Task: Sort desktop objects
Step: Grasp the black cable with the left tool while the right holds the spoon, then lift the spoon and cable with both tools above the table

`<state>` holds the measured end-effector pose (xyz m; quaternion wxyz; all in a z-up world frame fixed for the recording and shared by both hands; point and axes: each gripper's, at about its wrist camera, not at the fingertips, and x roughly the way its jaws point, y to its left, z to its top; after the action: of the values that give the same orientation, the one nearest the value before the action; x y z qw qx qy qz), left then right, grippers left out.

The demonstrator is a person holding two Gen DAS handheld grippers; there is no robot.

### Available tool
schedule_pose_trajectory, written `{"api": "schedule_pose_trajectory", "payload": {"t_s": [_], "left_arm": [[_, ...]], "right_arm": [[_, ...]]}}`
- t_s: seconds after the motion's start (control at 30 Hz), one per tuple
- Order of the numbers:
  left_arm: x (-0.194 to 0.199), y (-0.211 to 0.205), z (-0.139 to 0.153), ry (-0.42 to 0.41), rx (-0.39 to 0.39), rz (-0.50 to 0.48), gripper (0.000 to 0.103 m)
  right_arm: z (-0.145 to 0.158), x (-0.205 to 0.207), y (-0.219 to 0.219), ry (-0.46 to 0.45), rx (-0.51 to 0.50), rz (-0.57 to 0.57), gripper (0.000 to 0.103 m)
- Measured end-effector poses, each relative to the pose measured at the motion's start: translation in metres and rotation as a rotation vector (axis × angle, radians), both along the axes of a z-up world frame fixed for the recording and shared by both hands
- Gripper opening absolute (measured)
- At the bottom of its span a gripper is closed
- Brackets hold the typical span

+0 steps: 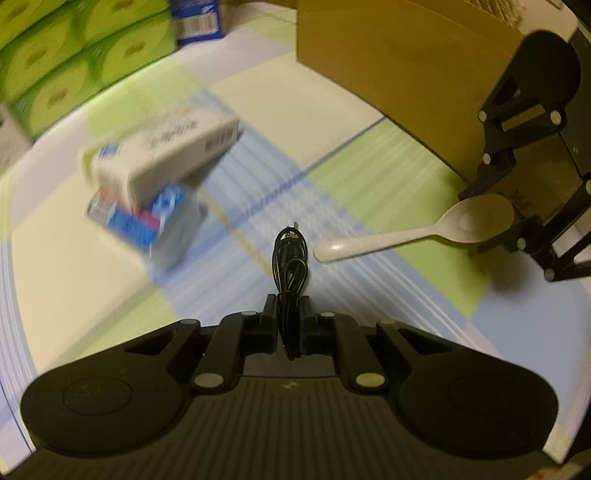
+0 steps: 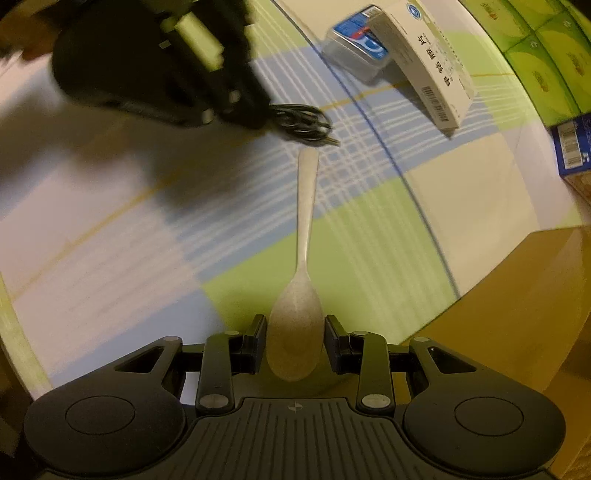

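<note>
My left gripper (image 1: 290, 308) is shut on a coiled black cable (image 1: 290, 258), whose loops stick out past the fingertips over the checked tablecloth (image 1: 369, 177). In the right wrist view the same cable (image 2: 303, 123) hangs from that gripper at the upper left. My right gripper (image 2: 295, 326) is shut on the bowl of a beige spoon (image 2: 304, 236), with the handle pointing away. The left wrist view shows that spoon (image 1: 417, 232) at the right, held by the other gripper. A white medicine box (image 1: 166, 155) leans on a blue-labelled clear case (image 1: 144, 218).
A brown cardboard box (image 1: 399, 55) stands at the back right of the left wrist view. Green tissue packs (image 1: 74, 55) and a blue carton (image 1: 199, 18) line the back left. The white box (image 2: 428, 70) and blue carton (image 2: 572, 147) also show in the right wrist view.
</note>
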<state>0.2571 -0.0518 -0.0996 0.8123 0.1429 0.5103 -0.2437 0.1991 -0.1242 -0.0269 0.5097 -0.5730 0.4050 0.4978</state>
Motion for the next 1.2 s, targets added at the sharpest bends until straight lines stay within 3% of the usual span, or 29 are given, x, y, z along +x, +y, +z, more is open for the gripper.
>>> {"api": "schedule_pose_trajectory", "payload": {"t_s": [0.13,0.27,0.37,0.43,0.63,0.77,0.9,1.07,1.2], "left_arm": [[-0.032,0.014,0.004,0.035,-0.035,0.102,0.007],[-0.067,0.024,0.008,0.044,-0.064,0.191,0.007],[-0.092,0.03,0.008,0.032,-0.102,0.252,0.007],[-0.108,0.029,0.008,0.005,-0.103,0.278,0.007],[-0.149,0.03,0.001,-0.122,-0.138,0.359,0.016],[-0.159,0.027,0.002,-0.171,-0.132,0.317,0.017],[-0.161,0.033,-0.002,-0.194,-0.167,0.336,0.02],[-0.161,0.037,-0.004,-0.211,-0.198,0.351,0.025],[-0.158,0.034,-0.005,-0.224,-0.203,0.354,0.026]], "right_arm": [[0.0,-0.032,-0.023,0.065,0.054,-0.159,0.031],[-0.01,-0.039,-0.033,0.134,0.135,-0.284,0.031],[-0.045,-0.05,-0.028,0.173,0.221,-0.391,0.031],[-0.05,-0.056,-0.038,0.176,0.3,-0.471,0.031],[-0.06,-0.076,-0.059,0.137,0.521,-0.543,0.031],[-0.074,-0.086,-0.076,0.111,0.669,-0.563,0.033],[-0.088,-0.099,-0.08,0.049,0.753,-0.561,0.042],[-0.097,-0.111,-0.088,0.011,0.864,-0.586,0.043],[-0.1,-0.109,-0.086,0.01,0.892,-0.605,0.043]]}}
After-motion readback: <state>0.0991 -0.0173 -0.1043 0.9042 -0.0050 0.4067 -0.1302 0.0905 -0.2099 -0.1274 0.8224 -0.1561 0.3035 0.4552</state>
